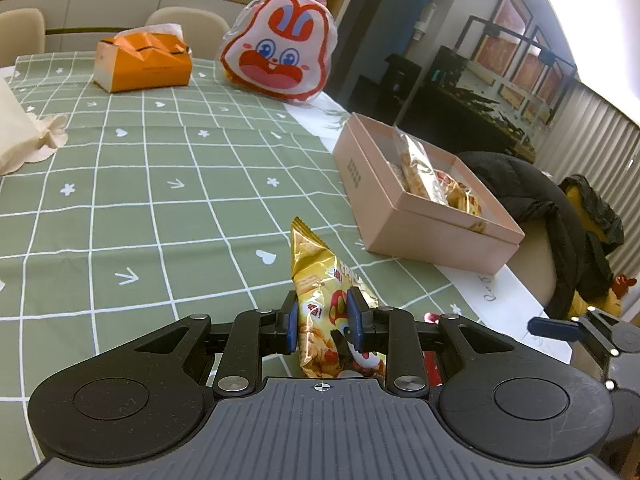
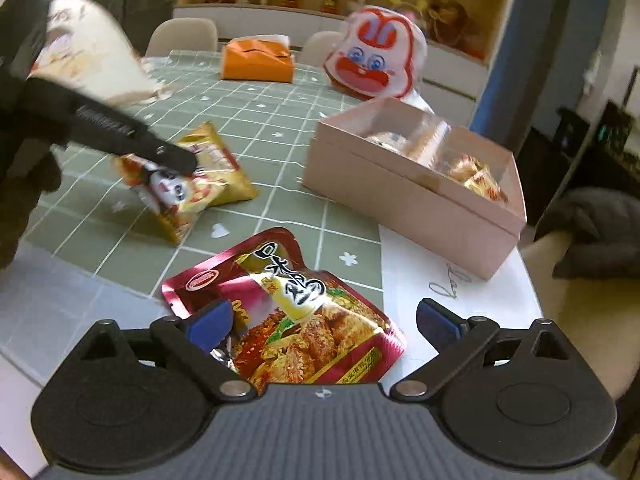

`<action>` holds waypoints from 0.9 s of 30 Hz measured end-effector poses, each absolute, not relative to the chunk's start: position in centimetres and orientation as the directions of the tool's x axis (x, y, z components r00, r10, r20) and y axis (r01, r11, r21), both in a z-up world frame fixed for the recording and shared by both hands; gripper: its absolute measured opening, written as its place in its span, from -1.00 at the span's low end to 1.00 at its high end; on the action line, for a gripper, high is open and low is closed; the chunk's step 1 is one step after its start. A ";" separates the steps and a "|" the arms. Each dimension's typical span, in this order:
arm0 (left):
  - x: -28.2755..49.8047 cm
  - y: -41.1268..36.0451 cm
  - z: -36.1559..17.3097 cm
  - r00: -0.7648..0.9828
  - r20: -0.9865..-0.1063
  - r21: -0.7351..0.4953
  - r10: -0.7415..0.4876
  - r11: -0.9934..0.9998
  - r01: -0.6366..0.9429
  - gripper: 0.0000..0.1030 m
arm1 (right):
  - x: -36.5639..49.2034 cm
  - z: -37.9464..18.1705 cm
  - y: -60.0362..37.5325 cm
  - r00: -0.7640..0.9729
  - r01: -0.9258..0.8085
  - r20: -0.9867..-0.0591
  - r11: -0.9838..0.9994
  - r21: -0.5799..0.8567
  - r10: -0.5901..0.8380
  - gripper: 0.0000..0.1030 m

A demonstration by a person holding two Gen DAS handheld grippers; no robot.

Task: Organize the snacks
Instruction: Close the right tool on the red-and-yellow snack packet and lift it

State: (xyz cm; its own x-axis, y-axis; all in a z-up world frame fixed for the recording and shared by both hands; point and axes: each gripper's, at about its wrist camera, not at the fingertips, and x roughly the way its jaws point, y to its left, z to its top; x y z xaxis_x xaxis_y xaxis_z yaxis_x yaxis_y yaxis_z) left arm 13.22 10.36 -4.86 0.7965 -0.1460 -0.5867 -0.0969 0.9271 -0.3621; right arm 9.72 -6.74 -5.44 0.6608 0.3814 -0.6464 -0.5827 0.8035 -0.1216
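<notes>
My left gripper (image 1: 325, 314) is shut on a yellow snack packet (image 1: 320, 280), holding it tilted just above the green checked tablecloth (image 1: 160, 200); the same packet (image 2: 192, 184) shows in the right wrist view under the left gripper's finger. My right gripper (image 2: 324, 320) is open around a red snack pouch (image 2: 288, 312) lying flat at the table's front edge, pads on either side and not touching. A pink open box (image 1: 400, 216) holding several snack packets stands at the right; it also shows in the right wrist view (image 2: 400, 200).
An orange tissue box (image 1: 140, 64) and a rabbit-face bag (image 1: 280, 52) stand at the far side. A cream paper bag (image 1: 16, 132) sits at the left. A chair with a dark jacket (image 1: 540, 208) stands beside the table's right edge.
</notes>
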 end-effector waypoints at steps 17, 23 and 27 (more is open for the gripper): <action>13.2 10.3 -4.9 0.796 -0.587 -0.363 -0.146 0.926 -0.098 -0.43 | 10.4 -7.6 -6.7 0.548 -0.639 -0.673 0.768 0.046 0.497 1.00; 13.2 10.3 -4.9 0.797 -0.587 -0.362 -0.145 0.927 -0.098 -0.43 | 11.2 -7.4 -6.3 0.523 -0.658 -0.690 0.751 0.046 0.501 1.00; 13.2 10.3 -4.9 0.797 -0.586 -0.364 -0.146 0.926 -0.098 -0.43 | 12.0 -7.4 -5.5 0.522 -0.650 -0.696 0.758 0.049 0.493 1.00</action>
